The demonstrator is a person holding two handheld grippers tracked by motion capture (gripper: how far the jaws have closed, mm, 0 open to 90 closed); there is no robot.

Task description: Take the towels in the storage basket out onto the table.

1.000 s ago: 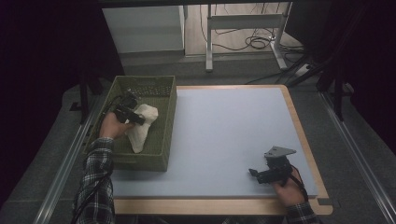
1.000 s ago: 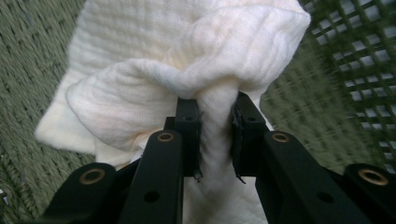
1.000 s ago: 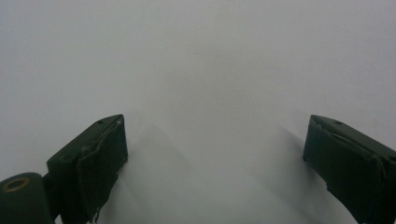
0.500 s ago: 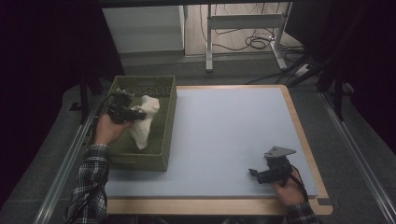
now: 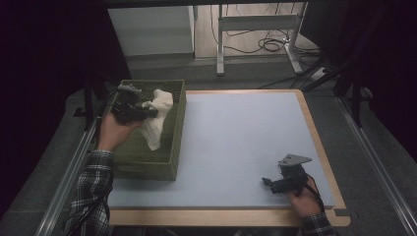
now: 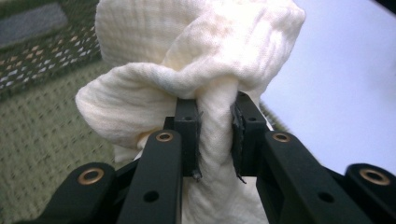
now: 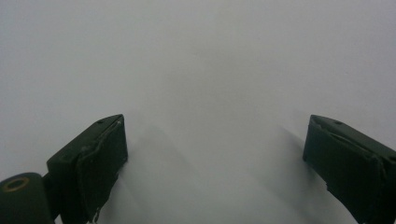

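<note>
The left gripper (image 6: 215,140) has its jaws pinched hard on a bunched fold of one cream waffle-weave cloth (image 6: 196,60), the rest ballooning above the pads. In the high view that cloth (image 5: 156,118) hangs left of centre, above one olive-green mesh basket (image 5: 169,162); I can't tell whether anything lies in the basket beneath it. At lower right, the right gripper (image 5: 268,183) rests on the pale blue table mat (image 5: 236,142), jaws spread wide with nothing between them (image 7: 215,154). No writing is readable anywhere.
</note>
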